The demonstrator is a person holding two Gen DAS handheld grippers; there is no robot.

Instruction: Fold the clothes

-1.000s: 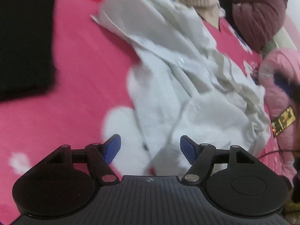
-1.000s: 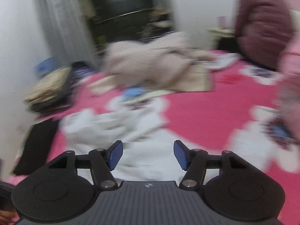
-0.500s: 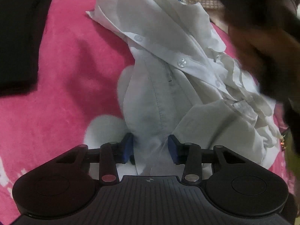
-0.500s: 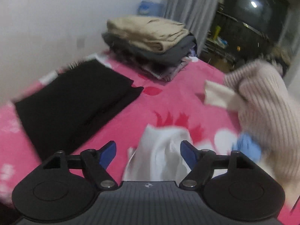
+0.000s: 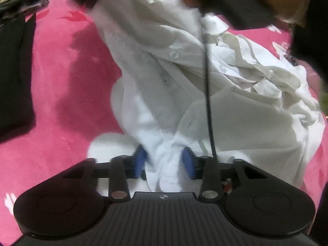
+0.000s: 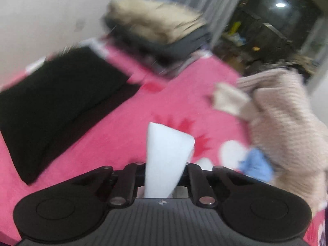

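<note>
White cotton: crumpled white button-up shirt (image 5: pixel 184 65) on pink fleece blanket (image 5: pixel 67 86), light, limp, creases easily
Left gripper (image 5: pixel 164 163): jaws just closing, pinching near hem bunch
Right gripper (image 6: pixel 164 176): jaws just closed, clamped on far corner
Hold: edges, corners

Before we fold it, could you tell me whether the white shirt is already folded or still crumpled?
Crumpled: the white shirt lies bunched in loose wrinkles on the pink blanket.

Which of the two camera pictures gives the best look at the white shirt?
The left wrist view: the white shirt spreads crumpled across the pink blanket, buttons and seams visible. The right wrist view shows only a blurred corner poking up between its gripper's shut jaws.
</note>
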